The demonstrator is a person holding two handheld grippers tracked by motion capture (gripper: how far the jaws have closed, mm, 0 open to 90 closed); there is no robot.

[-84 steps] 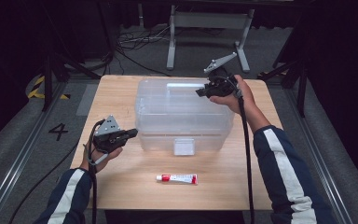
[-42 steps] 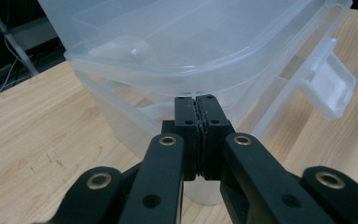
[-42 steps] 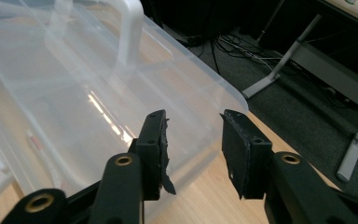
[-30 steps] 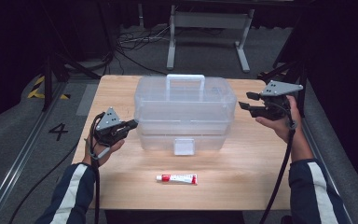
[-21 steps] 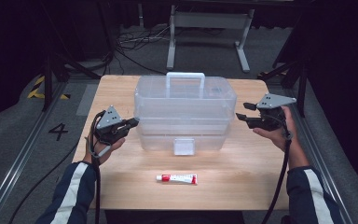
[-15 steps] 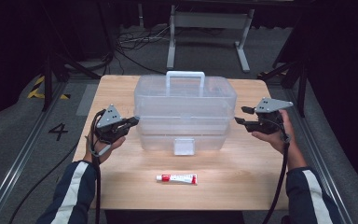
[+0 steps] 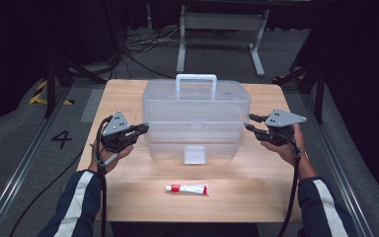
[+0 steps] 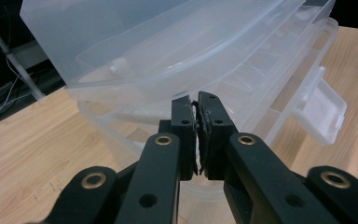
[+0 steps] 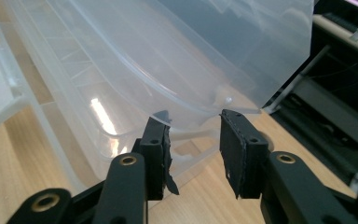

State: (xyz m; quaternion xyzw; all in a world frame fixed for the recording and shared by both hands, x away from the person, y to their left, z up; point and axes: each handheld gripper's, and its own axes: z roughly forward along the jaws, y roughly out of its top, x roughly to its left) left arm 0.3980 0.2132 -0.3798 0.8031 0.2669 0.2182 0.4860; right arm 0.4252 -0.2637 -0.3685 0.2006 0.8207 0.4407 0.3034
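— Start with the high view. Which way did the box run?

— The clear plastic box [image 7: 196, 121] sat in the middle of the wooden table [image 7: 128, 197], its long axis running across the table from my left to my right. Its handle [image 7: 196, 83] stood upright on top and the front latch [image 7: 195, 154] faced me. My left gripper [image 7: 143, 129] was at the box's left end, tips against the seam between lid and base. My right gripper [image 7: 249, 122] pointed in at the right end, tips at about the same seam. A small tube [image 7: 187, 188] lay flat near the front edge, well apart from both, also lying left to right.

— And the left gripper view?

— There the box [image 8: 177, 60] slanted across in front of me, the latch [image 8: 320, 110] off to the right. My left gripper [image 8: 196, 100] had its jaws pressed together with nothing between them, the tips just under the lid's rim.

— The right gripper view?

— The box's end wall [image 9: 177, 60] leaned over me. My right gripper [image 9: 196, 121] had just been closing, yet a narrow gap remained; the lid's lower edge sat just above and between the tips, and I couldn't tell whether the pads touched it.
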